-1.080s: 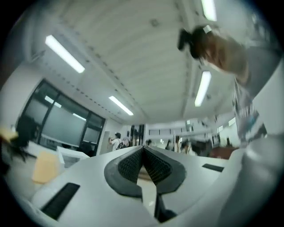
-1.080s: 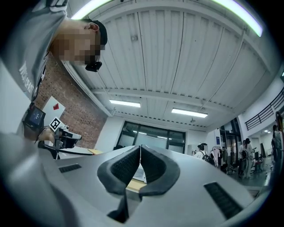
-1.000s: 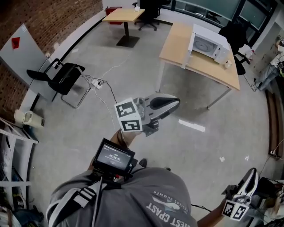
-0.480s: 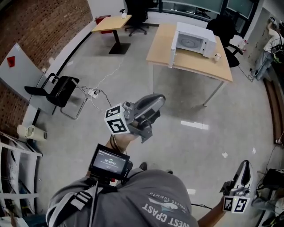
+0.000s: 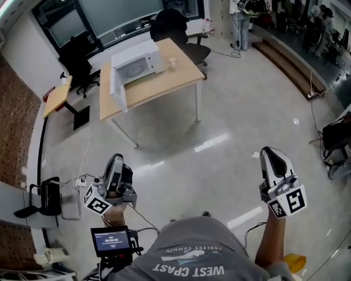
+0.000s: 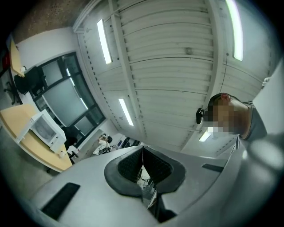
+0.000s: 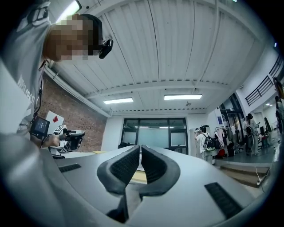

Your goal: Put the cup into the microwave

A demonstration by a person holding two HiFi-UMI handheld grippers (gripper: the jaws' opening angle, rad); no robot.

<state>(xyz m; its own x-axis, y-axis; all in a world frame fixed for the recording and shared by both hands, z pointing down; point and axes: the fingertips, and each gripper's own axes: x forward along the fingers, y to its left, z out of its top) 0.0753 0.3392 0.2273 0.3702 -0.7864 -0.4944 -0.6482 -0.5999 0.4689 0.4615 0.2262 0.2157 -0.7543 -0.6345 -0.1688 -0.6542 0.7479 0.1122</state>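
Observation:
In the head view, a white microwave (image 5: 135, 65) stands on a wooden table (image 5: 181, 79) across the room, its door (image 5: 117, 88) swung open to the left. A small pale cup (image 5: 172, 62) sits on the table just right of the microwave. Both grippers are held over bare floor, far from the table. My left gripper (image 5: 115, 160) is at the lower left, shut and empty, its pads (image 6: 153, 166) meeting. My right gripper (image 5: 268, 152) is at the lower right, shut with nothing between its pads (image 7: 124, 165). The microwave (image 6: 44, 129) shows small in the left gripper view.
Black office chairs (image 5: 174, 24) stand behind the table. A small wooden table (image 5: 56, 94) is at the left, with a black chair (image 5: 48, 196) and a power strip (image 5: 81, 183) near my left side. People (image 5: 241, 16) stand at the back, by a low wooden step (image 5: 290, 63).
The view has swung, so the table and microwave now lie at the upper left. The left gripper dropped to the lower left. The right gripper rose further into view at the right.

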